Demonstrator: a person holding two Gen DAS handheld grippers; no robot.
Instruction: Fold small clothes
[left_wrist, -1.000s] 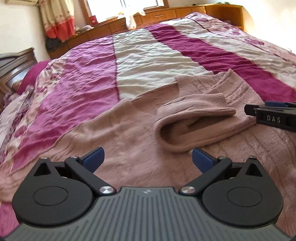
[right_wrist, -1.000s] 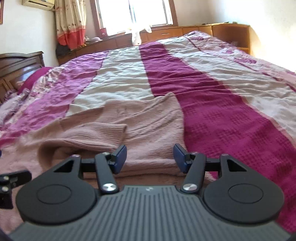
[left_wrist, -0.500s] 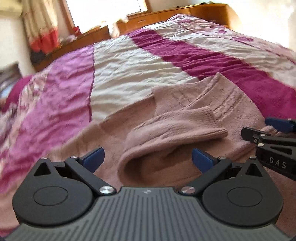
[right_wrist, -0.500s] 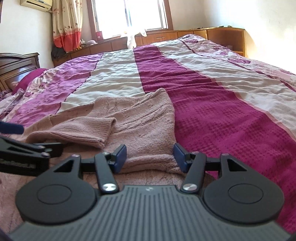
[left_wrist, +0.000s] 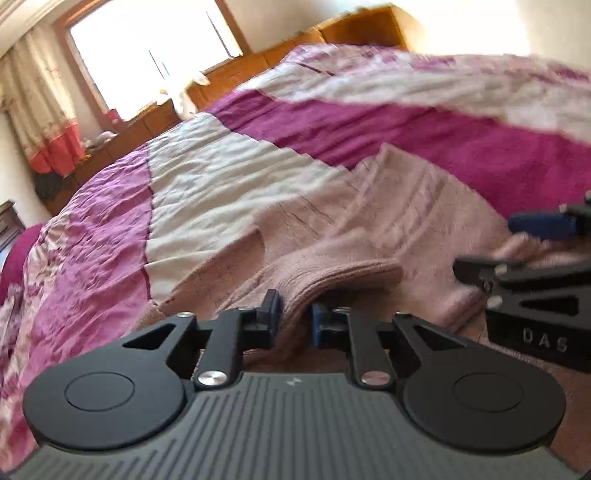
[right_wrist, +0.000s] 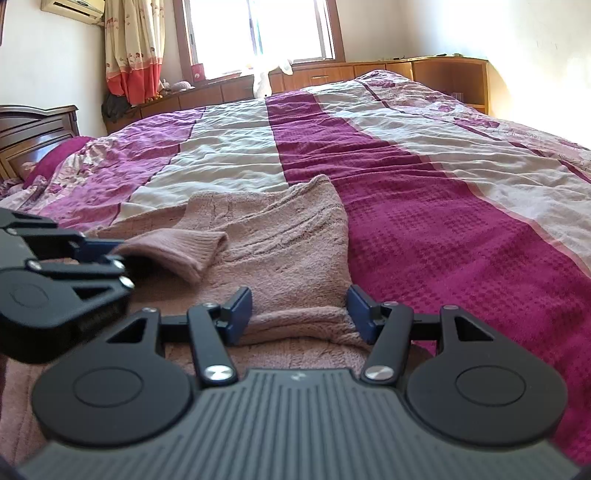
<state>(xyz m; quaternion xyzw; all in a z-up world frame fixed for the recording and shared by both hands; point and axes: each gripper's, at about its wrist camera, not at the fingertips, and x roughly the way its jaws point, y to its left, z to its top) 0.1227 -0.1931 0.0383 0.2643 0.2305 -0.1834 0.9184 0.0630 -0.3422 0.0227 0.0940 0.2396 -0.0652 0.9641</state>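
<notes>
Here a pink knitted sweater (right_wrist: 291, 254) lies spread on the bedspread (right_wrist: 424, 192), at the near edge of the bed, with its far corner reaching onto the dark magenta stripe. One sleeve (right_wrist: 177, 247) is folded across the body, its ribbed cuff pointing toward the magenta stripe. The left gripper (left_wrist: 293, 317) has its fingers drawn nearly together on a raised fold of that sleeve, with the knit pinched between the pads. The right gripper (right_wrist: 300, 314) rests low at the sweater's near hem with its fingers wide apart, a ridge of knit lying between them but not clamped. The two grippers are just beside each other, each showing in the other's view. Beyond the bed stand wooden cabinets (right_wrist: 369, 74), a bright window (right_wrist: 258, 33) and a curtain (right_wrist: 133, 48); a dark headboard (right_wrist: 33, 125) is at the left.
</notes>
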